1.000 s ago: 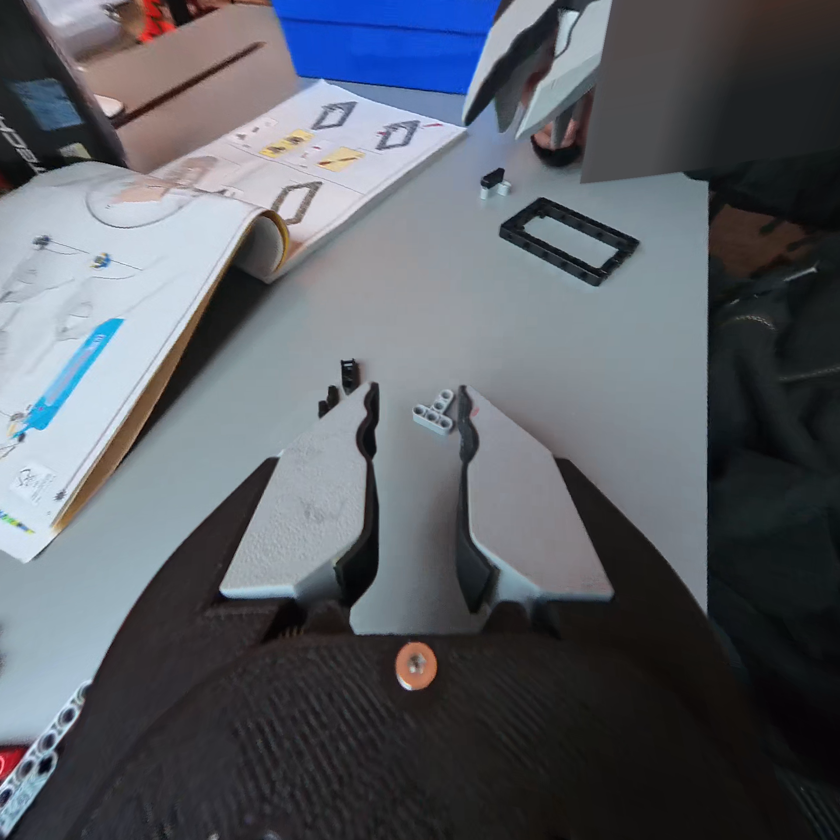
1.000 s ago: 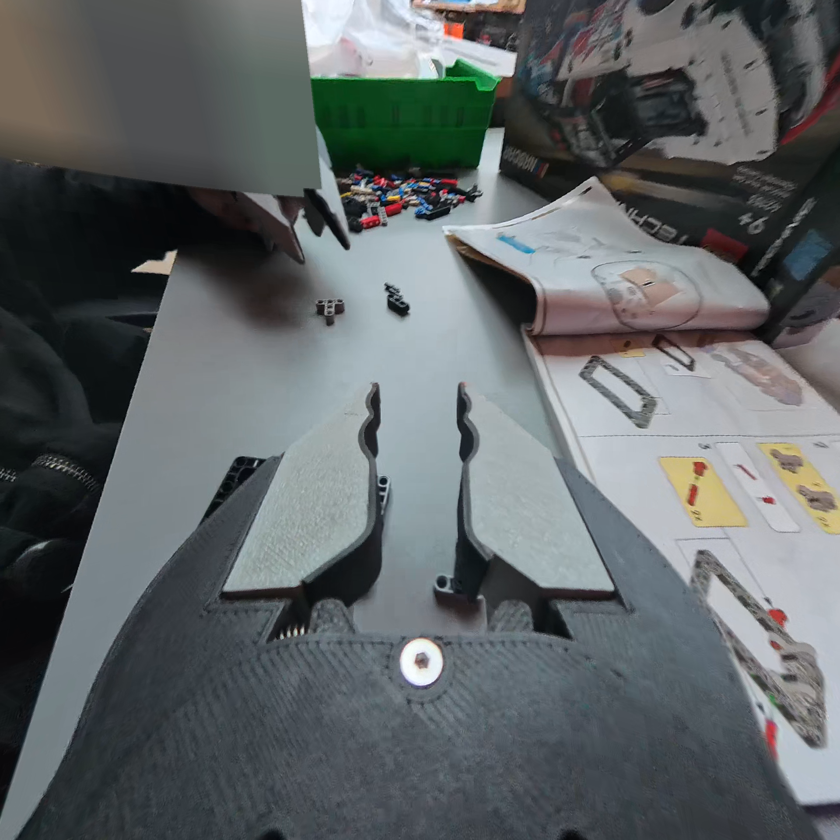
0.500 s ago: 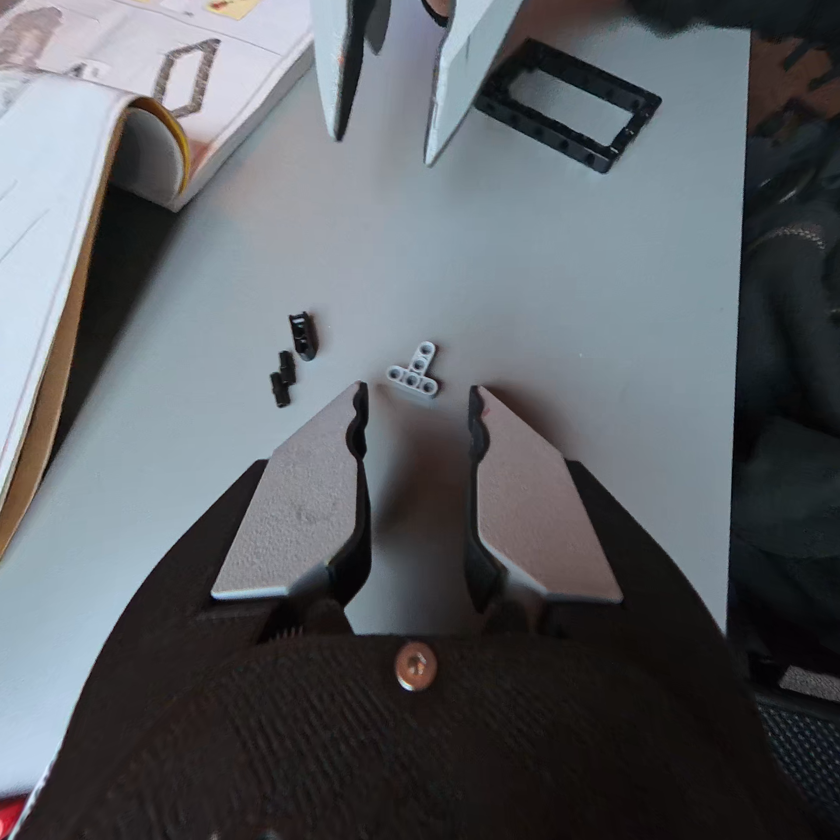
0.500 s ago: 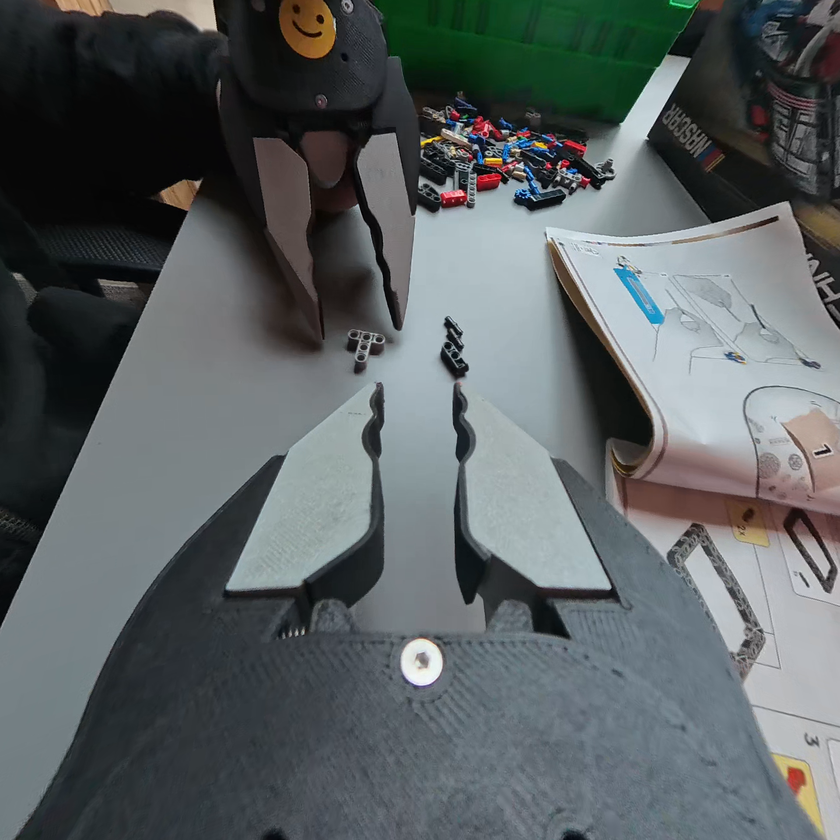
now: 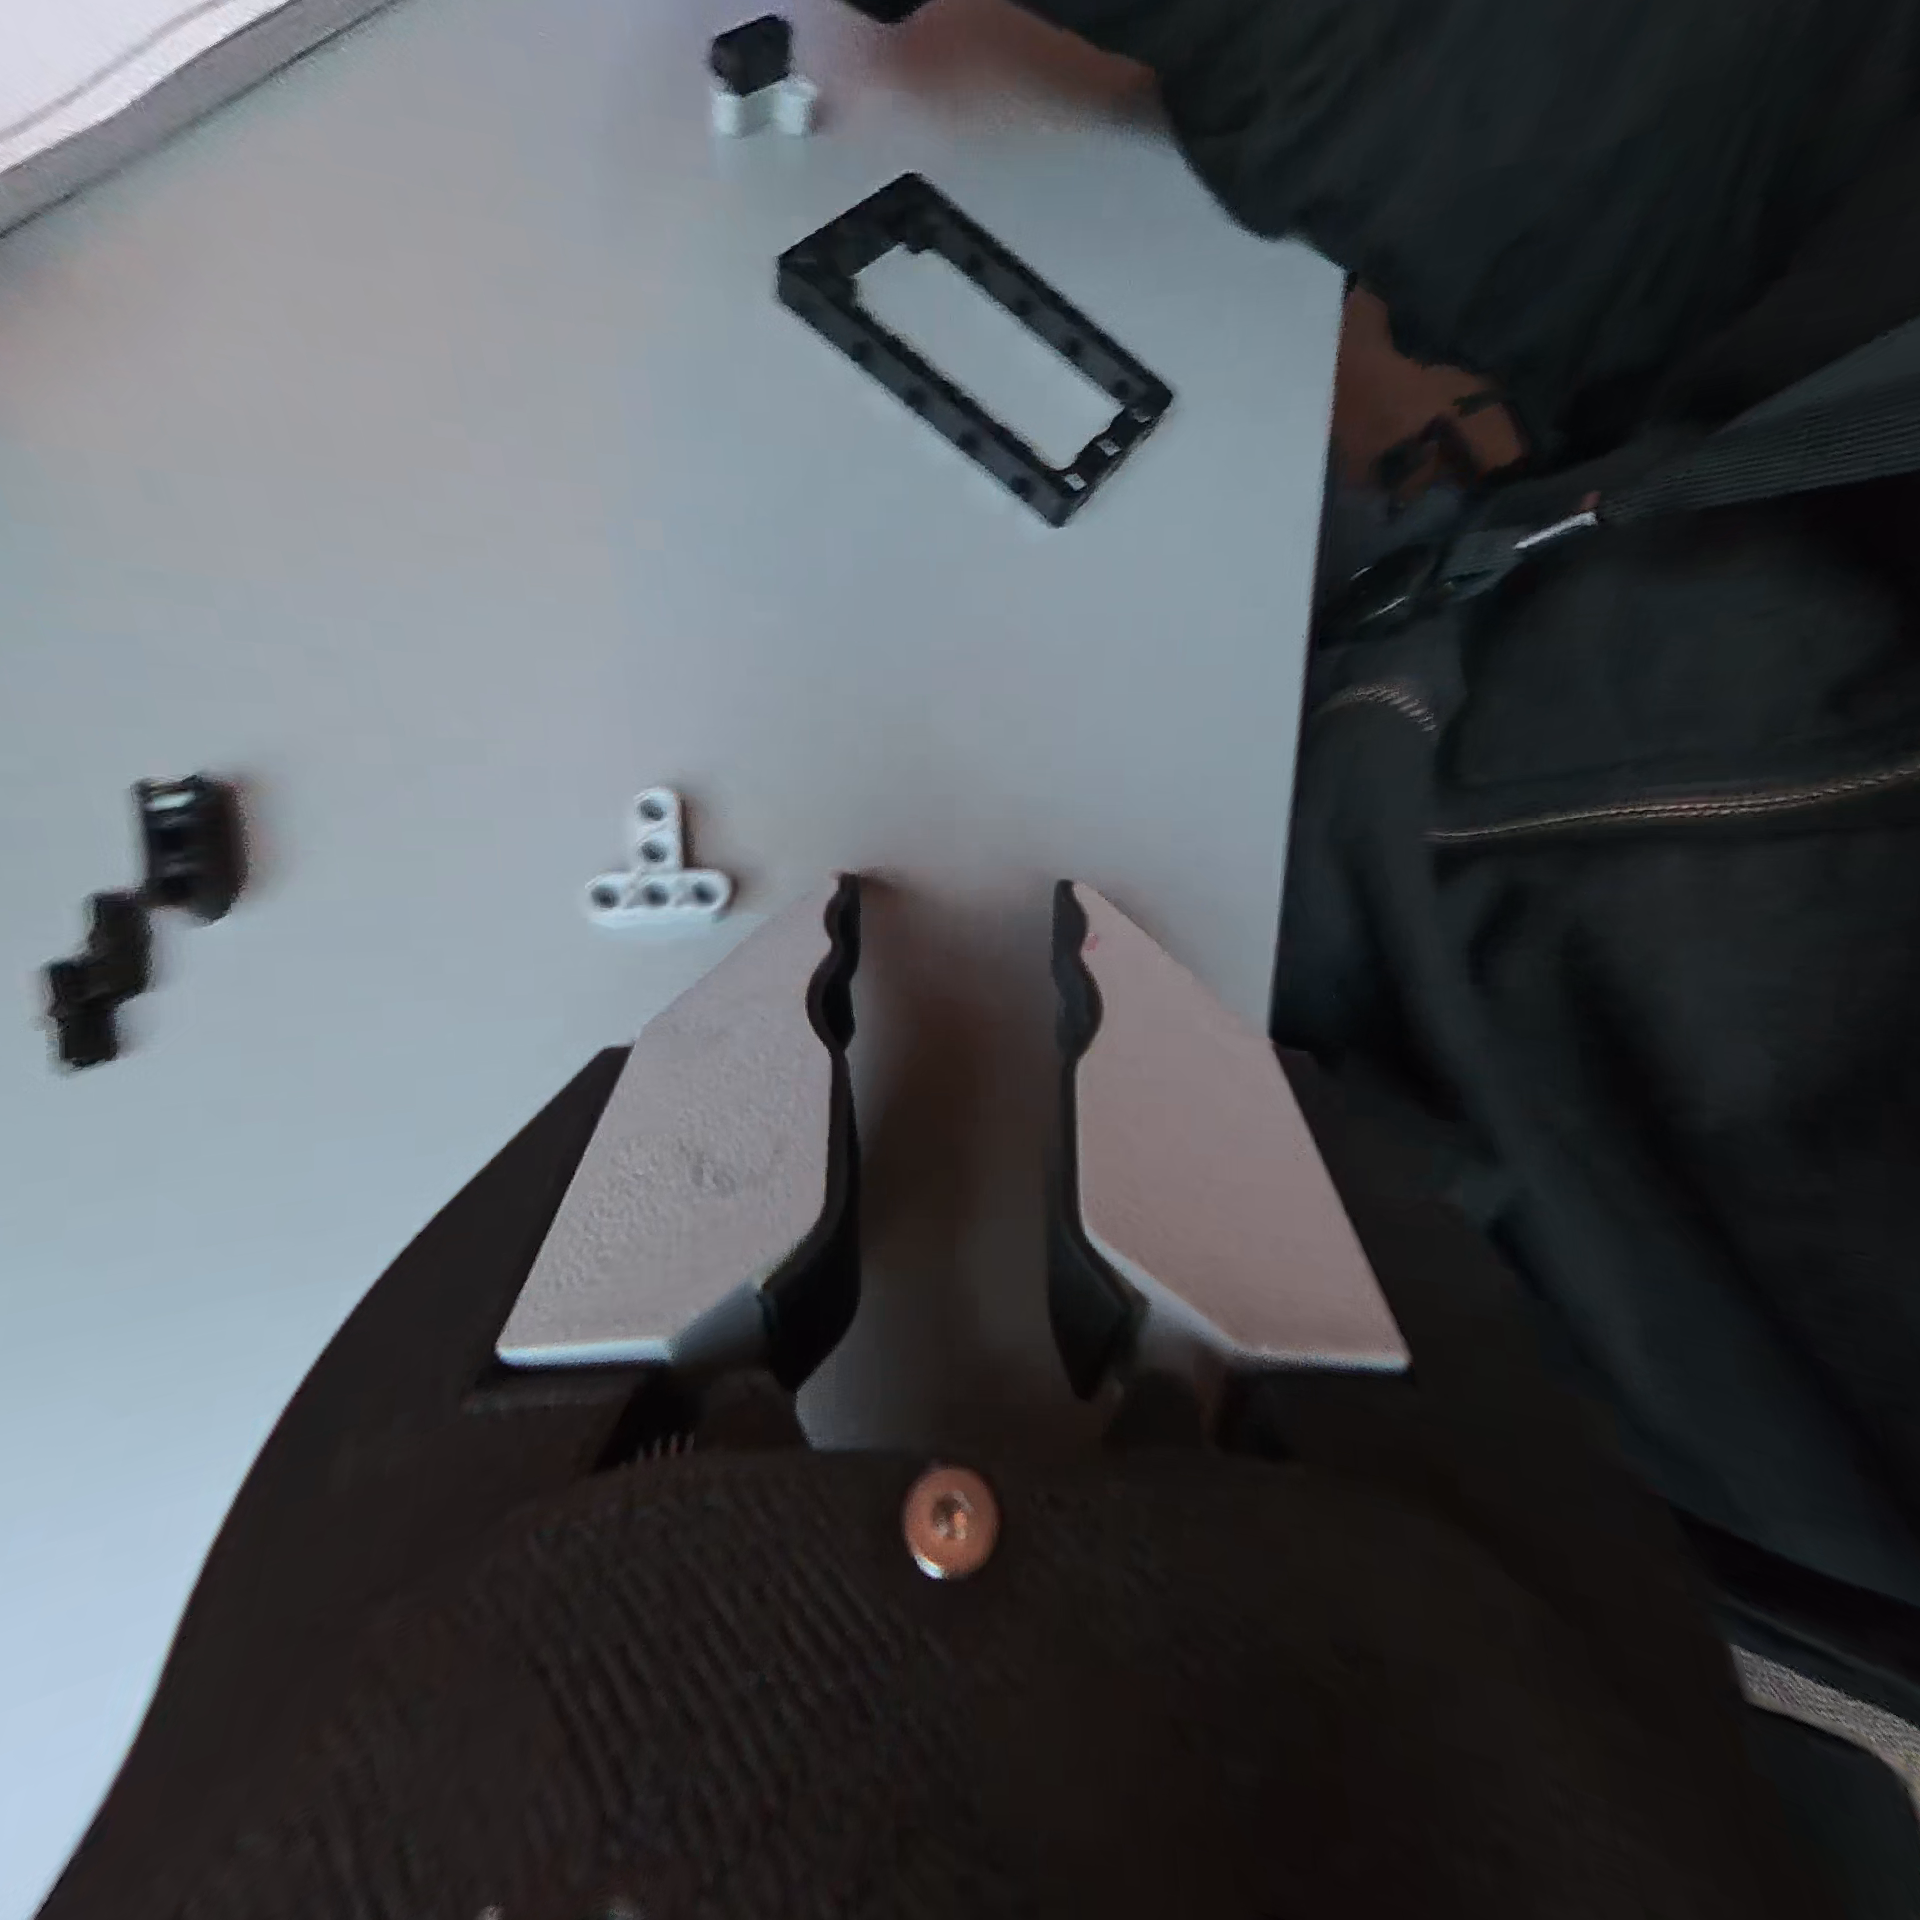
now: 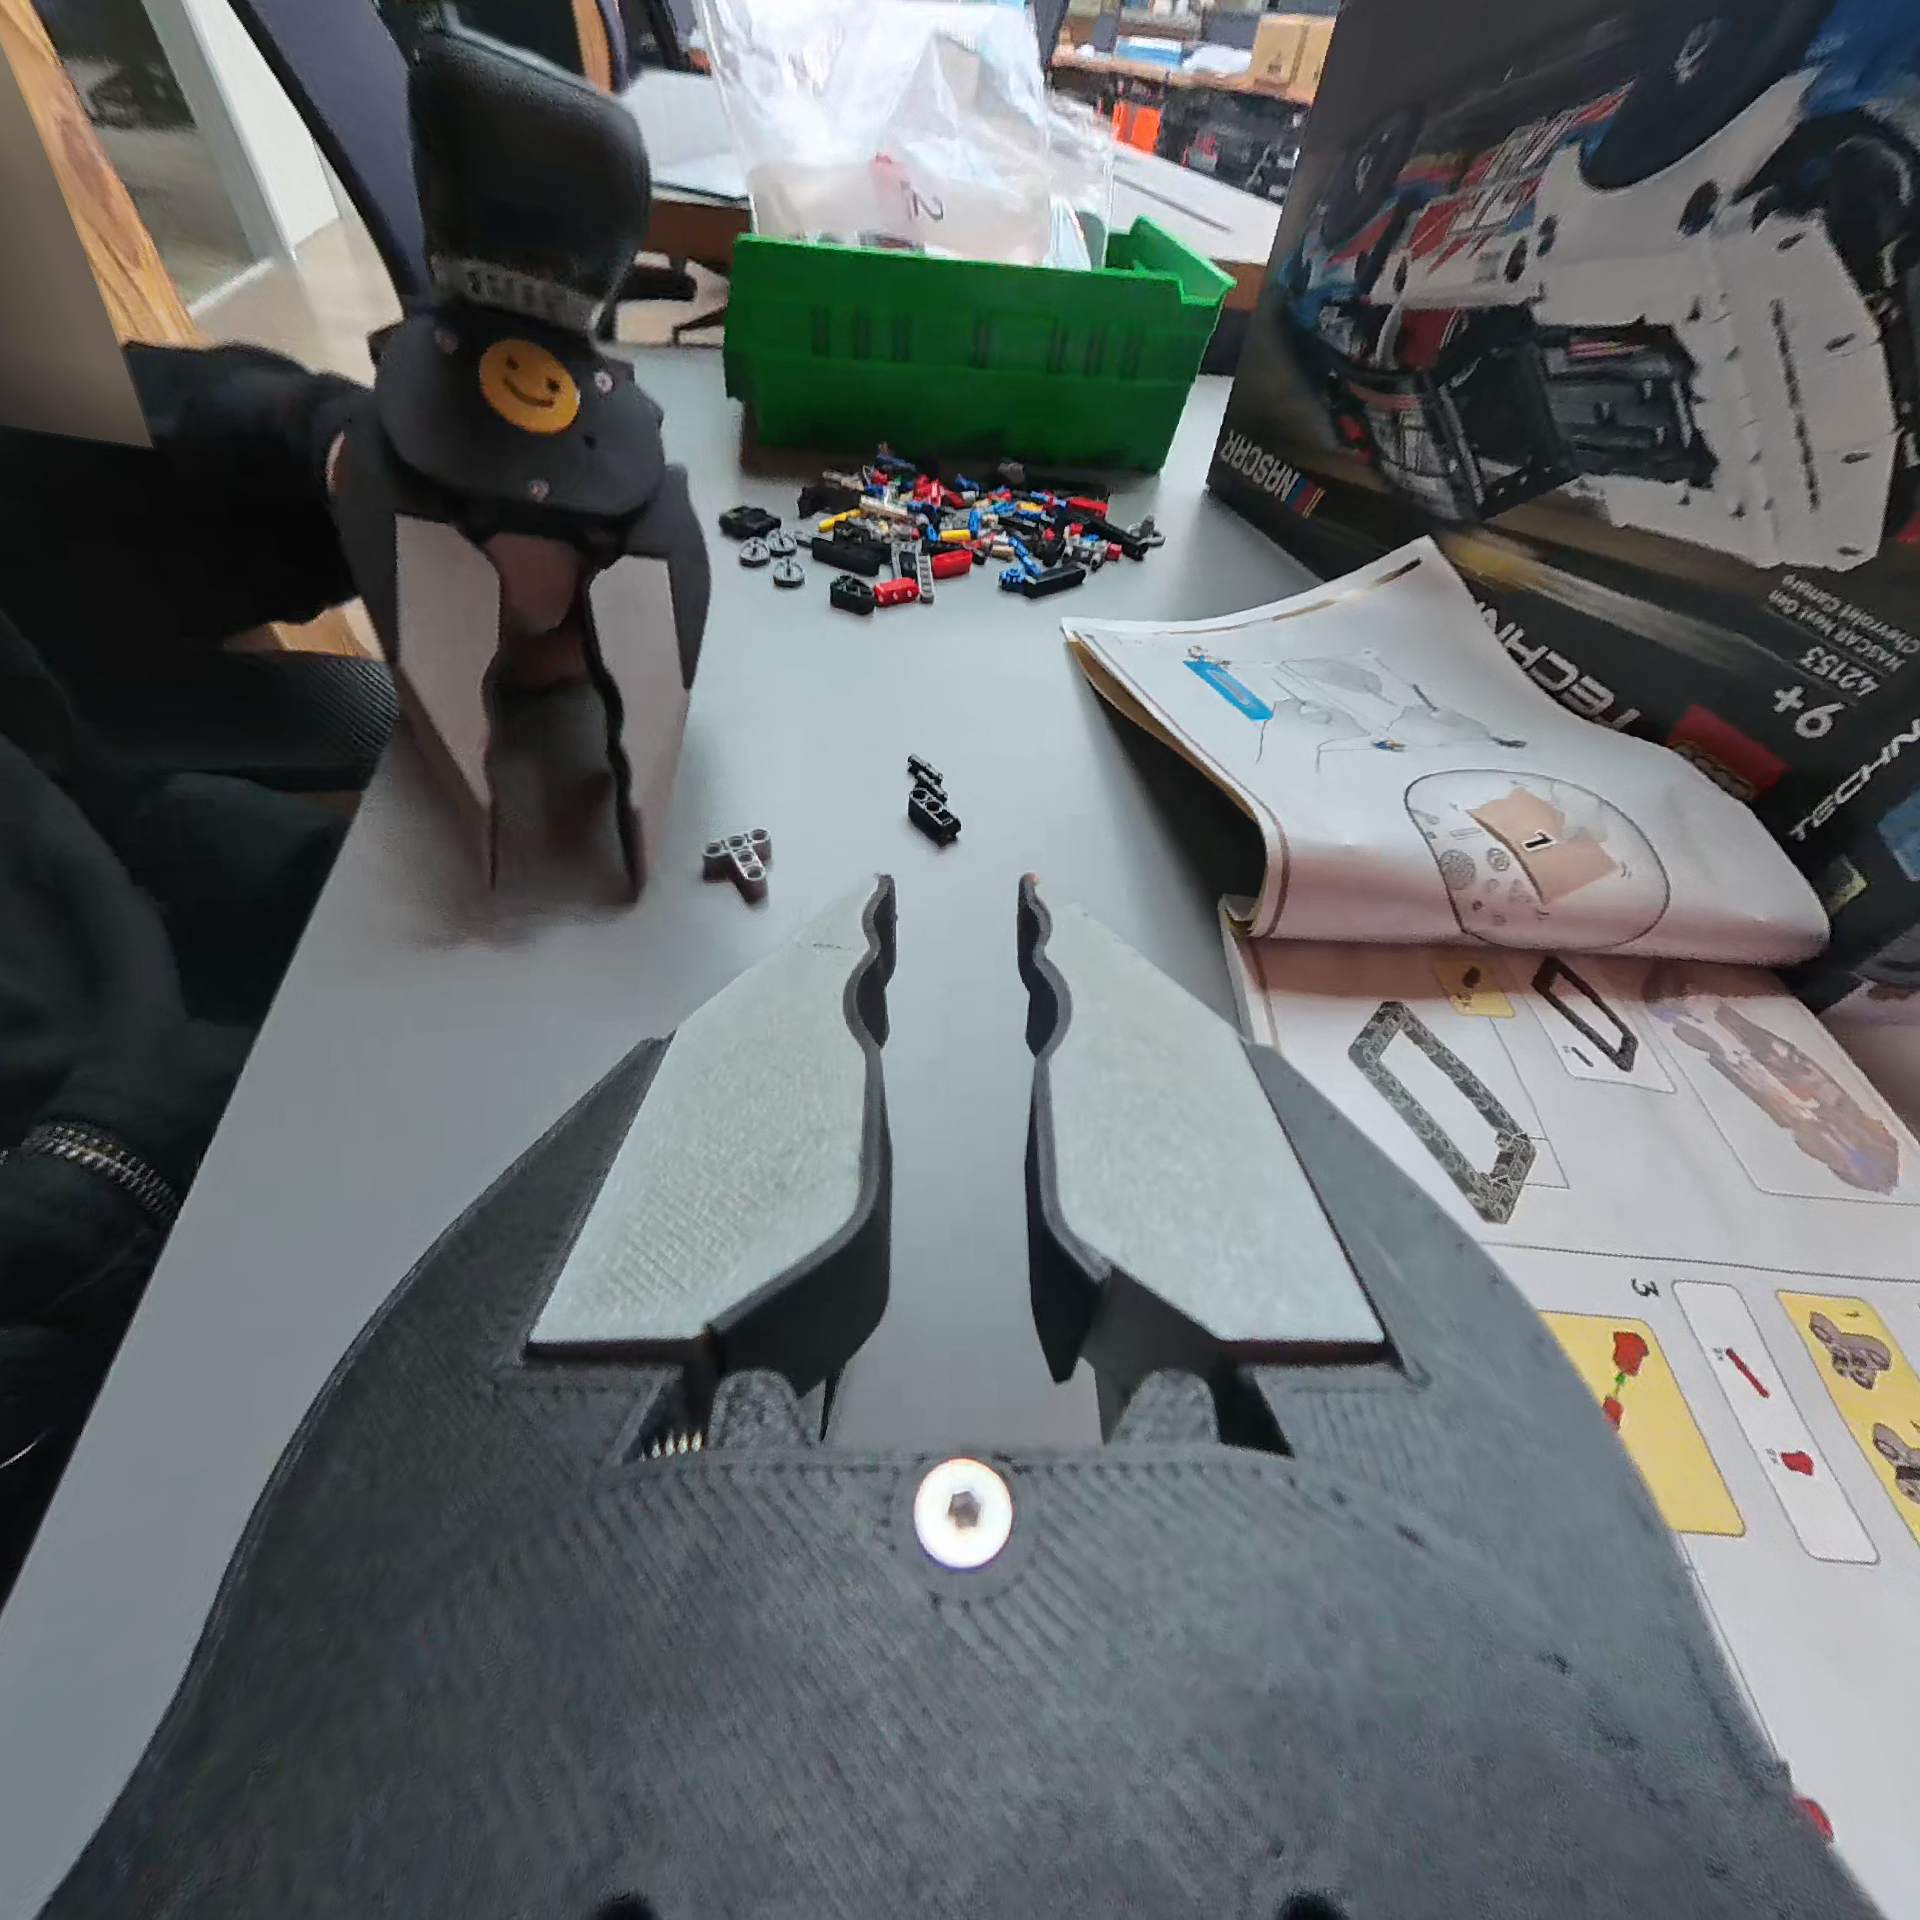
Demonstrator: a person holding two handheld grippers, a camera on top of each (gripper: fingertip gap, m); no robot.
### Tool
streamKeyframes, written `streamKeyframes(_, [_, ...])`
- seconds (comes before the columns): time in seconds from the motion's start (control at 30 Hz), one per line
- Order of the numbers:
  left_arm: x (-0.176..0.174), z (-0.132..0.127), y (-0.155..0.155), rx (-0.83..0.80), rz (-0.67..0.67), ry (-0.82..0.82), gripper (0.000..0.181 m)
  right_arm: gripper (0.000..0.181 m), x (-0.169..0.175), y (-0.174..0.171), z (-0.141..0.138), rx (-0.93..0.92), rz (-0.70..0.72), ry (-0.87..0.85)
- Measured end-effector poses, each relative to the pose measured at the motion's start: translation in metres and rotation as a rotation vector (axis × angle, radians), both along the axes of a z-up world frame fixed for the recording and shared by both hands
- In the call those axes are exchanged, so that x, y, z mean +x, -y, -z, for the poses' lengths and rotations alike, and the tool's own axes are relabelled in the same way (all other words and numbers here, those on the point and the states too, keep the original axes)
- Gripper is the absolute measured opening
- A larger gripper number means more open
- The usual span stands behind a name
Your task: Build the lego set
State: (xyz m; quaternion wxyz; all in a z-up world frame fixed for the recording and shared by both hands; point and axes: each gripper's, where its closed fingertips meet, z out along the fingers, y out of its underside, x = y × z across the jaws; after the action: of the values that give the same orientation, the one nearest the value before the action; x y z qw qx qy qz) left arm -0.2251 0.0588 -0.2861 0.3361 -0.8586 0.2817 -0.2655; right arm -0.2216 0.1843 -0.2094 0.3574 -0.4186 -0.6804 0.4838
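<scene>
A light grey T-shaped lego piece (image 5: 657, 873) lies on the grey table (image 5: 416, 520), just left of my left gripper (image 5: 954, 891), which is open and empty with its tips low over the table. Two small black pieces (image 5: 187, 842) lie farther left. A black rectangular frame (image 5: 971, 348) lies ahead, with a small black-and-grey piece (image 5: 758, 83) beyond it. In the right wrist view, my right gripper (image 6: 954, 902) is open and empty. Ahead of it are the T piece (image 6: 740, 857), the black pieces (image 6: 932, 810) and the left gripper (image 6: 561, 878).
An open instruction booklet (image 6: 1455, 831) lies on the right, with the set's box (image 6: 1610, 312) behind it. A pile of loose pieces (image 6: 956, 540) lies before a green bin (image 6: 966, 343) holding a plastic bag. The table edge (image 5: 1299, 623) and a person's dark clothing are close by. The left gripper's tips are roughly 15 cm from the right gripper's.
My left gripper has shifted sideways toward the table edge, so the T piece is now beside its fingers, not between them. The right gripper has left the left wrist view.
</scene>
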Motion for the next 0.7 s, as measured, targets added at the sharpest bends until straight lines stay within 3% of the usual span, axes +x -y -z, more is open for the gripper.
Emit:
streamKeyframes(0.13, [0.009,-0.002,-0.005,0.078,0.010,-0.070,0.026,0.018,0.002,-0.005,-0.007,-0.034,0.018,-0.029])
streamKeyframes(0.37, [-0.062,-0.002,-0.013,0.041,-0.125,-0.202,0.038,0.017,0.004,-0.005,-0.015,-0.058,0.016,-0.072])
streamKeyframes(0.6, [-0.053,0.008,-0.034,0.107,0.050,-0.343,0.035,0.017,0.003,0.002,-0.012,-0.031,-0.003,-0.064])
streamKeyframes(0.7, [-0.043,0.008,-0.035,0.102,0.088,-0.329,0.030,0.017,0.004,0.002,-0.013,-0.039,-0.005,-0.069])
